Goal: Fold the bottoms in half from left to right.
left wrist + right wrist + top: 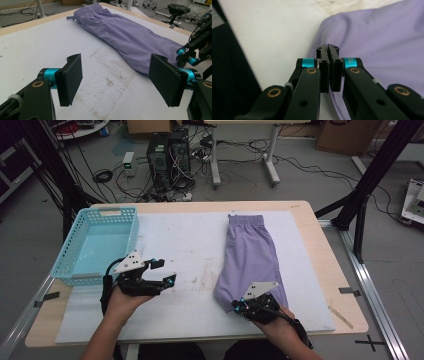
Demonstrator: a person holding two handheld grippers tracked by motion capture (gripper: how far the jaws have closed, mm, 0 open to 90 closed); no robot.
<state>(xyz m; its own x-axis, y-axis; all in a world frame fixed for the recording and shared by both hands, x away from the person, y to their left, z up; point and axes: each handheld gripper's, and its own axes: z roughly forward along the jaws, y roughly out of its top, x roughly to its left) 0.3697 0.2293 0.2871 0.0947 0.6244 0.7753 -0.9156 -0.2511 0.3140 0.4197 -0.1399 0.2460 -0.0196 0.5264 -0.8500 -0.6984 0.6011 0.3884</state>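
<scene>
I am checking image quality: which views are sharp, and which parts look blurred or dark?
High view: dim and soft. Left gripper view: bright, with the purple shorts sharp. Right gripper view: close right gripper jaws fairly sharp, shorts and board behind blurred.

The right gripper [239,306] sits at the near hem of the purple shorts [250,255], seemingly pinching it.

High view above the table [300,220], looking down; both gripper views low, close, sharing the purple shorts [130,37].
</scene>
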